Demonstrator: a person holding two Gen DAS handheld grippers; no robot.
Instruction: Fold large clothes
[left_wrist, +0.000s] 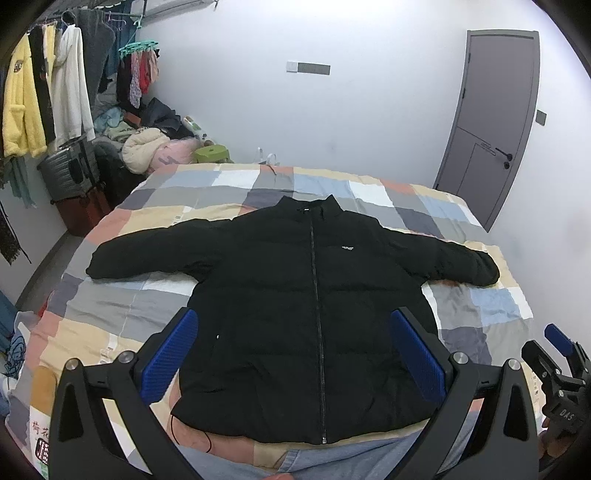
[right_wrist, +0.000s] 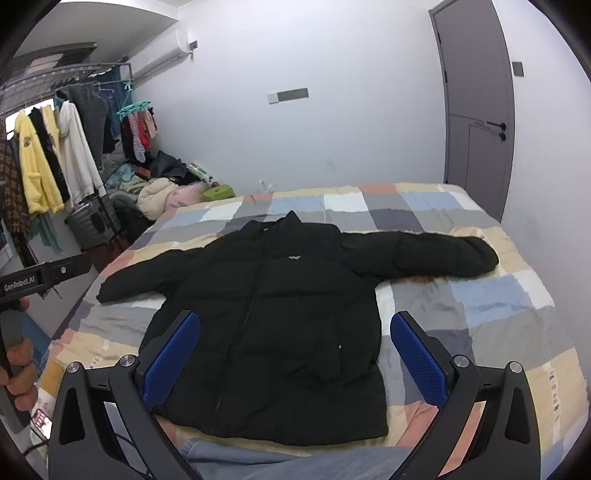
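Observation:
A black puffer jacket (left_wrist: 295, 302) lies flat and zipped, front up, on the bed, with both sleeves spread out to the sides and the collar at the far end. It also shows in the right wrist view (right_wrist: 273, 325). My left gripper (left_wrist: 293, 332) is open and empty, held above the jacket's hem. My right gripper (right_wrist: 295, 336) is open and empty, held above the jacket's lower right side. The right gripper also shows at the right edge of the left wrist view (left_wrist: 557, 354).
The bed has a checked quilt (left_wrist: 480, 306) in grey, blue, peach and cream. A clothes rack (left_wrist: 48, 92) with hanging garments, a suitcase (left_wrist: 66, 170) and a heap of clothes (left_wrist: 147, 144) stand at the left. A grey door (left_wrist: 491, 122) is at the far right.

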